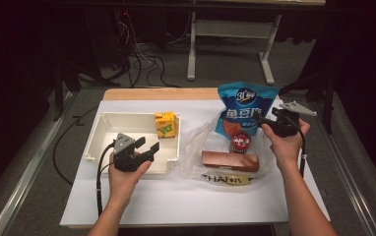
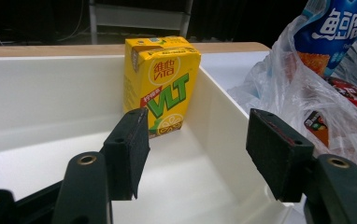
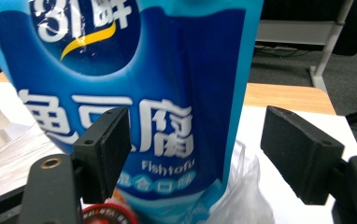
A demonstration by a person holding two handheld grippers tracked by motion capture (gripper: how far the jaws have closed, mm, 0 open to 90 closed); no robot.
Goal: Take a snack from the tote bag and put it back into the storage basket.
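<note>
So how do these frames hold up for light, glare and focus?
High view: white table cover brightly lit, surroundings near black, small print soft. Left gripper view: yellow drink carton sharp, plastic bag shows mild glare. Right gripper view: blue snack pouch has glare streaks near its logo; background soft.

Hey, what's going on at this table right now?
A person is holding a gripper in each hand. The right gripper is open, its jaws either side of the edge of a blue snack bag standing in a clear plastic bag. The left gripper is open and empty over a white tray, where a yellow drink carton stands in the corner.
</note>
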